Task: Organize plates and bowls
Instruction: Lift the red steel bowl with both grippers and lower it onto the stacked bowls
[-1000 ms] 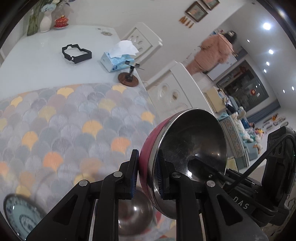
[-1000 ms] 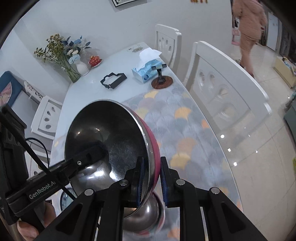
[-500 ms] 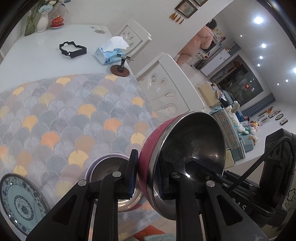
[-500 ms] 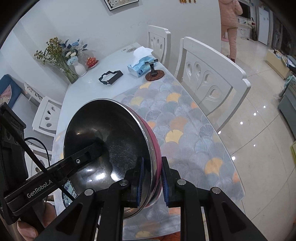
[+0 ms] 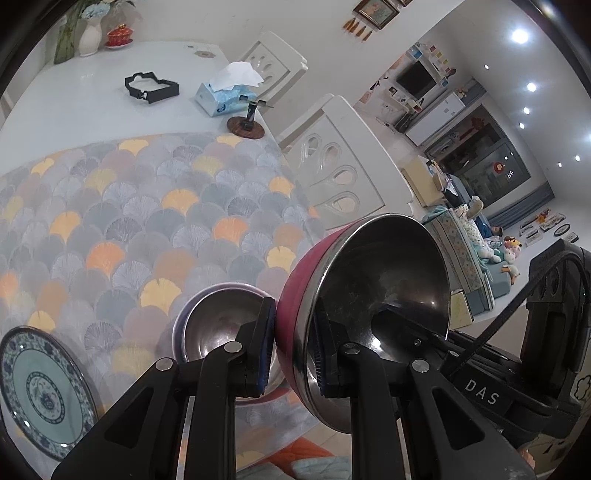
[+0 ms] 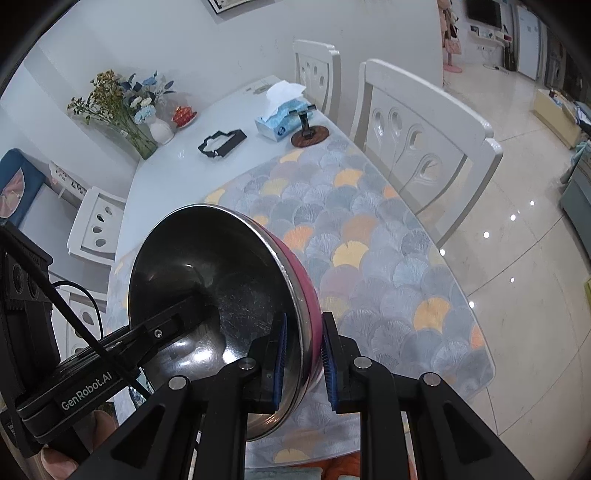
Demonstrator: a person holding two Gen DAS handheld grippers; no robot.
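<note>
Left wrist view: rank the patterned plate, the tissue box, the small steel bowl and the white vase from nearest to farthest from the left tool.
1. Small steel bowl, just behind the left tool.
2. Patterned plate, lower left.
3. Tissue box, far side of the table.
4. White vase, far corner.

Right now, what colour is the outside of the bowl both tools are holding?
Pink-magenta outside, steel inside; the bowl shows it best in the left wrist view.

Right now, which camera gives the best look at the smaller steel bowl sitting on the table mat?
The left wrist view: the smaller steel bowl sits on the mat just beyond the left gripper. In the right wrist view the pink bowl hides it.
</note>
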